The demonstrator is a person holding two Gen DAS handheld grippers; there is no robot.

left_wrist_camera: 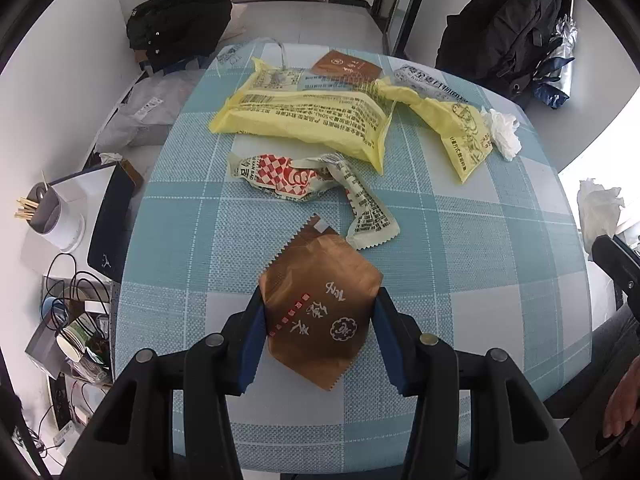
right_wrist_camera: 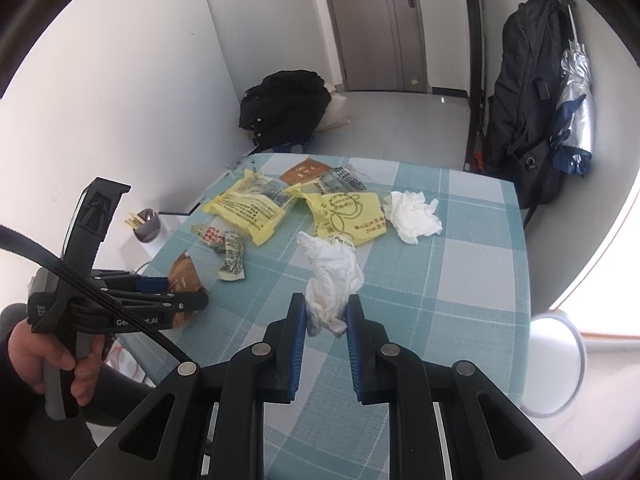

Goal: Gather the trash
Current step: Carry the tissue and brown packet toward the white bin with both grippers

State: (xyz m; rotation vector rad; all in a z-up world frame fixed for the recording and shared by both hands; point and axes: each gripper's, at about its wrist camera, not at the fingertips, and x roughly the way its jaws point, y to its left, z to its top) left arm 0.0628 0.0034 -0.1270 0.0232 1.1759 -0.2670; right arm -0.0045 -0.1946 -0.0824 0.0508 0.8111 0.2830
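A brown paper packet [left_wrist_camera: 320, 304] is seen clamped between the blue pads of the left gripper [left_wrist_camera: 320, 308] at the near edge of a table covered in a blue-and-white checked cloth [left_wrist_camera: 480, 240]; the pads are pressed against both sides of the packet, which is lying flat on the cloth. In the right wrist view, a crumpled white tissue [right_wrist_camera: 330, 280] is pinched between the narrowly set pads of the right gripper [right_wrist_camera: 326, 316], its upper part sticking out above the fingertips.

From the held packet in the left wrist view, a crumpled red-and-white checked wrapper [left_wrist_camera: 304, 180] is spread across the cloth at 12 o'clock, just beyond the packet's torn top. Farther off in the same direction a large yellow printed bag [left_wrist_camera: 304, 116] is laid flat, with a second, twisted yellow bag [left_wrist_camera: 452, 120] at about 1 o'clock. A small brown sachet [left_wrist_camera: 344, 68] is seen at the far edge of the table, behind the yellow bags. A second white tissue wad [left_wrist_camera: 504, 132] is placed at 2 o'clock, touching the tip of the twisted yellow bag.

In the right wrist view the left gripper is shown at 9 o'clock, held by a hand [right_wrist_camera: 60, 360] in a dark sleeve. A round white bin [right_wrist_camera: 560, 364] is visible on the floor at 3 o'clock, beside the table's right edge. A black backpack [right_wrist_camera: 286, 108] is resting against the far wall.
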